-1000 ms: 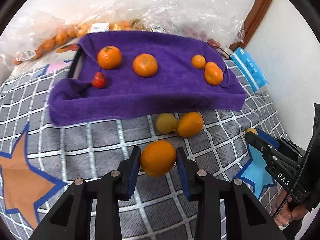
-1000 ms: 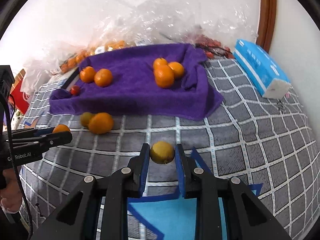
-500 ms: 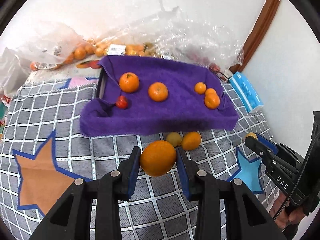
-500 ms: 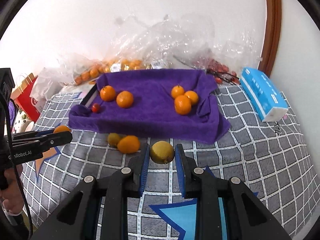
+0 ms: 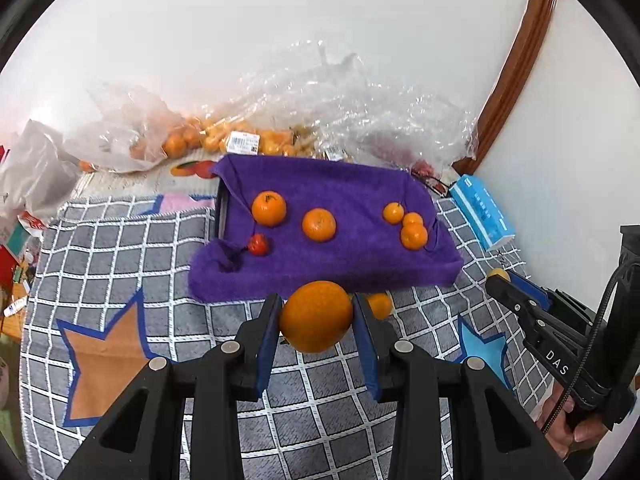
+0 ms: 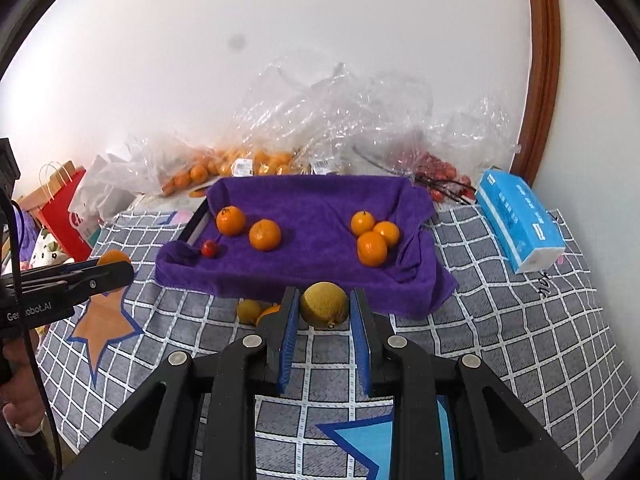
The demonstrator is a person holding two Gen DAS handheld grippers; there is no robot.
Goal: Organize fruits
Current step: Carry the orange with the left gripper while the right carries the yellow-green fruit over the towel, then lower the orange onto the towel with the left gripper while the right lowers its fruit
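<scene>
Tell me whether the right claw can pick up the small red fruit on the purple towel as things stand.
Probably not yet: the right claw is shut on a yellow fruit. The small red fruit lies uncovered on the purple towel.

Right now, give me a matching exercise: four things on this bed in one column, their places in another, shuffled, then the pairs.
Things:
1. big orange
2. yellow-green fruit
3. small red fruit
4. blue tissue pack

Places:
A. on the checked blanket, right of the purple towel
B. in the right gripper
C. on the towel's left part
D. in the left gripper

Pairs: 1-D, 2-B, 3-C, 4-A
</scene>
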